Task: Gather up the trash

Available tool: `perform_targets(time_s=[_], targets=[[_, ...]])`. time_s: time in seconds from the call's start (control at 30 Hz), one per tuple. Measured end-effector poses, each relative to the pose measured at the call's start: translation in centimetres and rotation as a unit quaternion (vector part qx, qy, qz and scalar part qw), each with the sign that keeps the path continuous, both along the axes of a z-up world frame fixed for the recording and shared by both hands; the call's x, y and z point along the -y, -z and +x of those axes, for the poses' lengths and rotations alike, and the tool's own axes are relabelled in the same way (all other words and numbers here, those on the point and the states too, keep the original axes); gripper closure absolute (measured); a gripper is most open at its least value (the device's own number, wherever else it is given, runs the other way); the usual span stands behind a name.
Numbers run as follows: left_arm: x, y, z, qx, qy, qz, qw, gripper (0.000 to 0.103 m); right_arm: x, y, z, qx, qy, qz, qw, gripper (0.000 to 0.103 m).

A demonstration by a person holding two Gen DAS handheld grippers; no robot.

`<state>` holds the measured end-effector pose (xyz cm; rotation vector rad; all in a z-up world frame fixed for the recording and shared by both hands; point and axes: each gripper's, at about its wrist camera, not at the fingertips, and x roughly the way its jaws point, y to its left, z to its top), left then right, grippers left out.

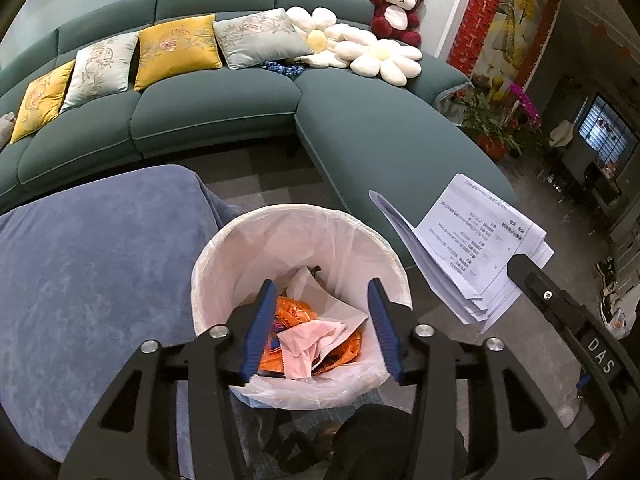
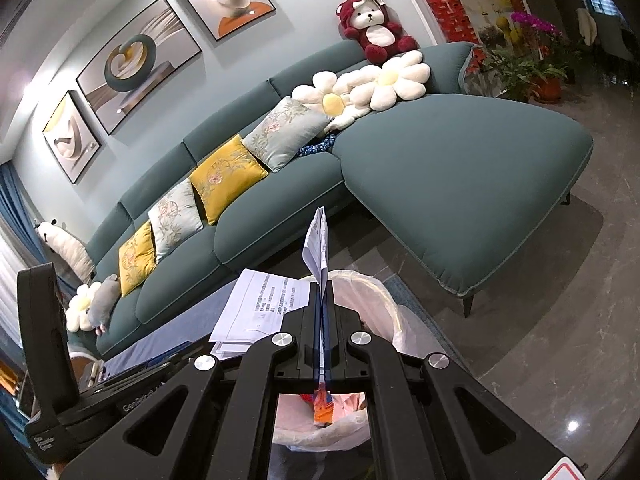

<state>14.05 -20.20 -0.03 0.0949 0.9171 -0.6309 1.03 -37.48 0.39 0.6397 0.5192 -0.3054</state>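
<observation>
now left gripper point(image 1: 324, 328) hangs open and empty over the bin point(image 1: 224, 248). right gripper point(image 2: 322, 300) pinches papers point(image 2: 316, 240) beside it.

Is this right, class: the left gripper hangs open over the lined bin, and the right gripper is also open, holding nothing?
Not quite. The left gripper is open over the bin, but the right gripper is shut on folded printed papers, as the right wrist view shows.

Home living rm: sofa point(image 1: 224, 108) w/ cushions point(image 1: 178, 52), wall art point(image 2: 138, 62).
</observation>
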Motion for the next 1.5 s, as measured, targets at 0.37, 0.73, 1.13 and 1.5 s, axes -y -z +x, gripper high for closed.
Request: perform_targets(time_s=[0.37,0.73,1.13,1.5], targets=[[-1.4,-0.3,0.0,0.003,-0.015,-0.001,0.9999,0.057,-0.2,-0.3,0.8,0.003,-0.018,-0.001,1.0,0.102],[-4.2,-0.3,0.4,0.007,-0.052,0.006,0.9986,0.047,-2.2,-0.7,3.2,-0.017,-0.049,-0.018,0.999,0.09],[-6.2,0.1,0.1,0.006,-0.071,0.011,0.9974,0.034,-3.4,-1.3,3.2,-0.024,-0.066,-0.026,0.997,0.086],[-6.9,0.3,-0.6,0.01,-0.081,0.025,0.9964,0.031,-4.7,-1.4,2.4,-0.055,-0.089,-0.054,0.993,0.072]])
